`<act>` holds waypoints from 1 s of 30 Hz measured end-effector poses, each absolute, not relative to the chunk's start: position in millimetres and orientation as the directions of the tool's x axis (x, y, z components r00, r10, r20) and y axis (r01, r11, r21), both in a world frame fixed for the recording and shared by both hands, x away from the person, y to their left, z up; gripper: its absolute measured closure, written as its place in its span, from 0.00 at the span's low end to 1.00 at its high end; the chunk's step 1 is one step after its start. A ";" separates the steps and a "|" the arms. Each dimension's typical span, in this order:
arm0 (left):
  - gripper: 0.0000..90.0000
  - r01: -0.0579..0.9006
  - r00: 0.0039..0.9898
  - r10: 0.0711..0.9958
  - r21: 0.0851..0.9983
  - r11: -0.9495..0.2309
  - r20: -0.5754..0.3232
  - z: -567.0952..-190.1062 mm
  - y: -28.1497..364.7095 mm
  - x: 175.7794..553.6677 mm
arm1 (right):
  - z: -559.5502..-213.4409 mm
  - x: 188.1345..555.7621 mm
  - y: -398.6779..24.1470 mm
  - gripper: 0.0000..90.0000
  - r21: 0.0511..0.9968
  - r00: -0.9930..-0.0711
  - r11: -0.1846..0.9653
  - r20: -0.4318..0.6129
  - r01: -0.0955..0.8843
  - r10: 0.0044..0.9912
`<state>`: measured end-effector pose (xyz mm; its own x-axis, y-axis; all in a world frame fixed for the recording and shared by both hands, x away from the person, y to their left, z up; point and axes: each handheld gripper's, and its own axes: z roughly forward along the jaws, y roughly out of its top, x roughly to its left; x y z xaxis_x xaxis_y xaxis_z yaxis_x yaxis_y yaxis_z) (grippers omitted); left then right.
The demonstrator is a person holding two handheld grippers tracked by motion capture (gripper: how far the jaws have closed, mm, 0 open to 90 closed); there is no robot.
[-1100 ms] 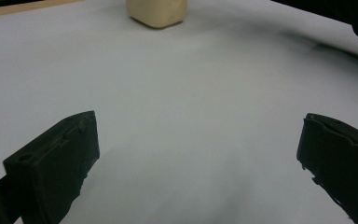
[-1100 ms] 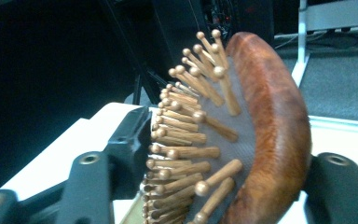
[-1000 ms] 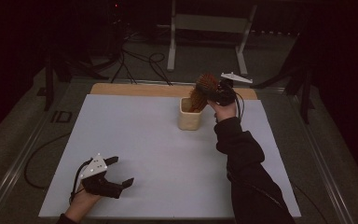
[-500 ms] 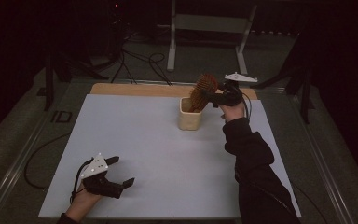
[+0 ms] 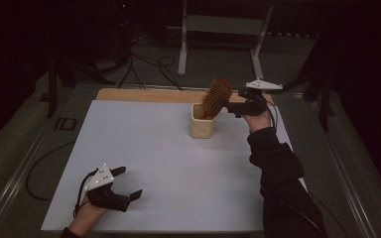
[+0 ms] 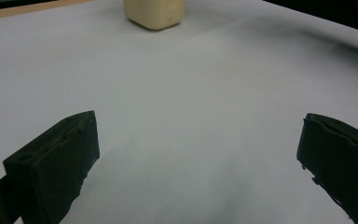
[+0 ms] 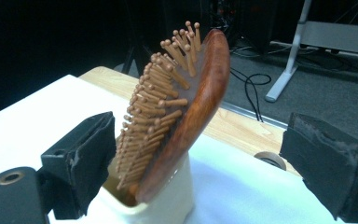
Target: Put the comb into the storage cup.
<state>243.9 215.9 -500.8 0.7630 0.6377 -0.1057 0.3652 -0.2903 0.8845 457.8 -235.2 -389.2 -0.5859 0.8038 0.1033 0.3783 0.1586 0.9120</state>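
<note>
The left hand-held gripper [image 5: 128, 184] is being held low over the near left part of the white-topped bench [image 5: 144, 148], its jaws spread wide with nothing between them; in the left gripper view only bare bench surface is lying between the two black jaws, with the cup seen far ahead. Toward the middle right of the bench, a cream-coloured, square-sided ceramic cup [image 5: 201, 121] is standing upright on the white surface. A reddish-brown wooden paddle hairbrush with peg bristles [image 5: 216, 97] is being carried in this cup, handle down and head leaning out over the rim to the right. Just right of the brush head, the right hand-held gripper [image 5: 231, 106] is being held level, released: its jaws have just been opening and are standing clear on either side of the brush head [image 7: 186, 107], not touching it.
</note>
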 end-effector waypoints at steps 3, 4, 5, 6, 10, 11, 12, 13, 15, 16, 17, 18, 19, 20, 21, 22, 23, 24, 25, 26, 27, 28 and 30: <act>0.00 0.368 0.764 0.637 0.883 -0.292 -0.107 -501.0 215.1 243.7 | -388.9 451.0 -238.8 0.11 0.910 -0.595 0.165 0.104 0.379 0.797; 0.00 0.367 0.765 0.636 0.883 -0.294 -0.106 -501.0 214.9 243.9 | -389.2 449.0 -240.1 0.11 0.911 -0.602 0.164 0.108 0.379 0.791; 0.00 0.366 0.765 0.636 0.883 -0.293 -0.106 -501.0 214.9 244.1 | -389.4 446.9 -241.4 0.11 0.909 -0.602 0.166 0.109 0.382 0.791; 0.00 0.368 0.764 0.636 0.883 -0.292 -0.108 -501.1 215.0 244.2 | -389.7 445.0 -242.7 0.11 0.909 -0.606 0.171 0.104 0.379 0.789; 0.00 0.364 0.766 0.634 0.884 -0.293 -0.106 -500.7 214.9 243.9 | -392.6 437.2 -246.2 0.11 0.904 -0.616 0.183 0.105 0.387 0.781; 0.00 0.364 0.766 0.634 0.884 -0.293 -0.106 -500.7 214.9 243.9 | -392.6 437.2 -246.2 0.11 0.904 -0.616 0.183 0.105 0.387 0.781; 0.00 0.365 0.766 0.634 0.884 -0.293 -0.106 -500.6 215.0 243.8 | -393.7 435.0 -246.9 0.11 0.904 -0.618 0.185 0.104 0.385 0.779; 0.00 0.365 0.766 0.634 0.884 -0.293 -0.106 -500.7 214.9 243.5 | -395.9 430.5 -247.9 0.11 0.903 -0.625 0.183 0.112 0.388 0.773; 0.00 0.365 0.766 0.633 0.884 -0.293 -0.107 -500.5 214.5 243.3 | -398.9 424.8 -248.7 0.11 0.903 -0.632 0.183 0.118 0.390 0.766; 0.00 0.363 0.766 0.634 0.884 -0.293 -0.105 -500.4 214.5 243.3 | -400.3 422.0 -249.1 0.11 0.903 -0.636 0.182 0.121 0.390 0.762; 0.00 0.364 0.766 0.634 0.884 -0.292 -0.106 -500.4 214.5 243.3 | -402.0 419.3 -249.4 0.11 0.902 -0.642 0.185 0.122 0.389 0.757; 0.00 0.364 0.766 0.634 0.884 -0.292 -0.106 -500.4 214.3 243.1 | -403.8 416.4 -249.5 0.11 0.902 -0.645 0.186 0.123 0.389 0.754; 0.00 0.363 0.766 0.634 0.884 -0.294 -0.104 -500.5 214.1 243.0 | -405.5 413.7 -249.6 0.11 0.901 -0.647 0.191 0.119 0.389 0.753; 0.00 0.363 0.767 0.633 0.883 -0.298 -0.102 -500.3 213.9 243.0 | -407.1 410.9 -249.6 0.11 0.900 -0.651 0.193 0.123 0.392 0.749; 0.00 0.362 0.768 0.633 0.884 -0.295 -0.103 -500.2 213.9 243.0 | -408.7 408.5 -249.9 0.11 0.900 -0.657 0.198 0.120 0.388 0.744; 0.00 0.362 0.767 0.633 0.885 -0.293 -0.104 -500.2 214.0 243.2 | -410.1 406.0 -250.1 0.10 0.898 -0.659 0.201 0.121 0.392 0.742; 0.00 0.363 0.767 0.633 0.884 -0.293 -0.105 -500.4 214.1 243.2 | -411.5 403.4 -250.8 0.10 0.898 -0.666 0.204 0.121 0.389 0.736; 0.00 0.363 0.766 0.634 0.885 -0.293 -0.105 -500.5 214.1 243.2 | -413.5 400.1 -251.9 0.10 0.898 -0.672 0.202 0.129 0.392 0.730; 0.00 0.363 0.767 0.633 0.884 -0.293 -0.105 -500.4 214.3 243.3 | -414.9 398.3 -252.6 0.10 0.898 -0.678 0.202 0.133 0.391 0.723; 0.00 0.363 0.767 0.633 0.884 -0.294 -0.104 -500.3 214.4 243.3 | -417.0 395.9 -253.4 0.10 0.899 -0.684 0.203 0.134 0.388 0.717; 0.00 0.362 0.767 0.633 0.885 -0.293 -0.104 -500.3 214.5 243.3 | -419.0 393.3 -254.0 0.10 0.897 -0.687 0.208 0.133 0.389 0.714; 0.00 0.364 0.767 0.633 0.885 -0.292 -0.107 -500.4 214.6 243.3 | -421.1 390.9 -254.8 0.10 0.898 -0.692 0.213 0.128 0.385 0.711; 0.00 0.362 0.766 0.634 0.884 -0.295 -0.103 -500.2 214.4 243.2 | -425.5 386.2 -256.6 0.10 0.898 -0.697 0.214 0.131 0.385 0.705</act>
